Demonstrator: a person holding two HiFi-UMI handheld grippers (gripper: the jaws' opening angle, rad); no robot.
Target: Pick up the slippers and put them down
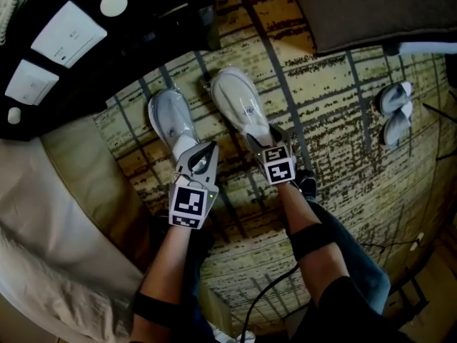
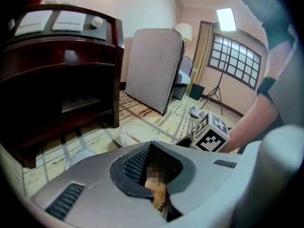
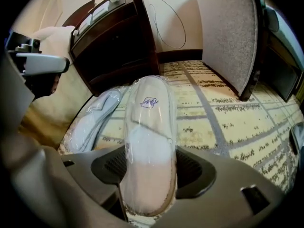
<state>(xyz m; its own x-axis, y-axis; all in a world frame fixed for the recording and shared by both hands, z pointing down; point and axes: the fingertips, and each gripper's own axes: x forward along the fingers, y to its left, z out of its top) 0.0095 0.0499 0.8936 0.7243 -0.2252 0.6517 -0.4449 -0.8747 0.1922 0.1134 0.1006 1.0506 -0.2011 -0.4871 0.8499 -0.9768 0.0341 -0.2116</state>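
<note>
- A patterned carpet (image 1: 335, 120) covers the floor, cream with dark grid lines; everything below sits on it or beside it
- A bed (image 1: 43, 213) with pale sheets runs along the left edge of the head view
- A grey padded panel (image 3: 228, 32) stands leaning, its foot on the carpet, beyond the slippers
- A dark wooden cabinet (image 2: 61, 70) stands next to the bed; white cards (image 1: 68, 33) lie on its top
- The right slipper (image 3: 149, 141), white and wrapped in clear plastic, points its toe away from the person; its heel sits between the jaws of the right claw (image 3: 148, 189), which grips it on both sides
- The left slipper (image 1: 170, 116), also wrapped, lies just beside the right one, toe towards the cabinet; its heel runs under the tip of the left claw (image 2: 159, 196)
- The left claw is closed tight, with a thin tan edge pinched between the tips, seemingly the rim of that heel
- Another pair of pale slippers (image 1: 395, 113) lies well apart, at the far right of the carpet
</note>
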